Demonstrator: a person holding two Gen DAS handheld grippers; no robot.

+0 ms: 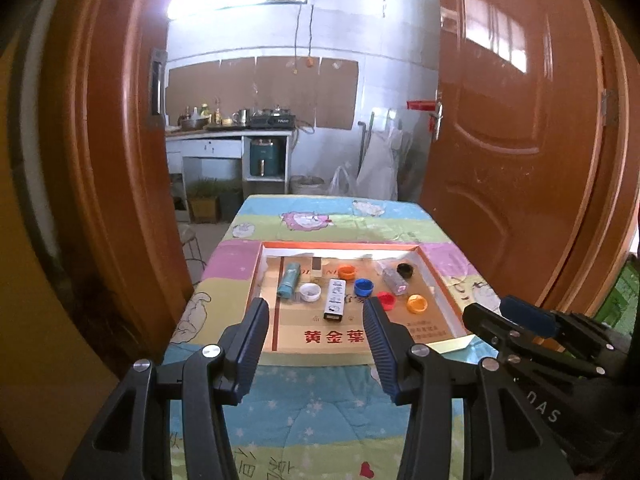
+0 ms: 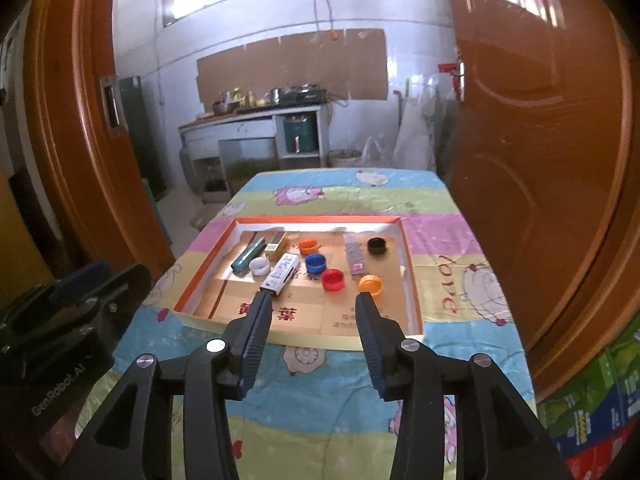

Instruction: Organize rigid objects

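Right now both tools hang above the near end of a surface covered w/ a pastel cartoon-print quilt (image 2: 320,420), each pointing down toward a shallow cardboard tray w/ an orange rim (image 2: 412,280).

Left tool (image 1: 316,312): jaws wide apart, nothing between the ribbed blue pads, empty. Right tool (image 2: 312,304): jaws also apart, nothing gripped. No pad touches the tray or anything in it.

Task items all lie inside the tray, ahead of and below both tools:
- white rectangular box w/ black print (image 2: 280,274), lying flat, just ahead of the right tool's left finger, angled toward it.
- teal cylindrical tube (image 2: 248,256), on its side, further ahead-left.
- white round cap (image 2: 259,266), between tube and box, close to both.
- small gold-brown box (image 2: 276,248), behind the white box.
- orange cap (image 2: 308,246), far centre; blue cap (image 2: 315,263) just nearer; red cap (image 2: 333,279) nearer still, roughly a diagonal row.
- second orange-yellow cap (image 2: 370,284), just ahead of the right tool's right finger.
- clear flat plastic piece w/ a pink tag (image 2: 354,256), ahead of that cap.
- black cap (image 2: 377,246), far right of the tray.

Each tool shows at the edge of the other's view, side by side, apart.
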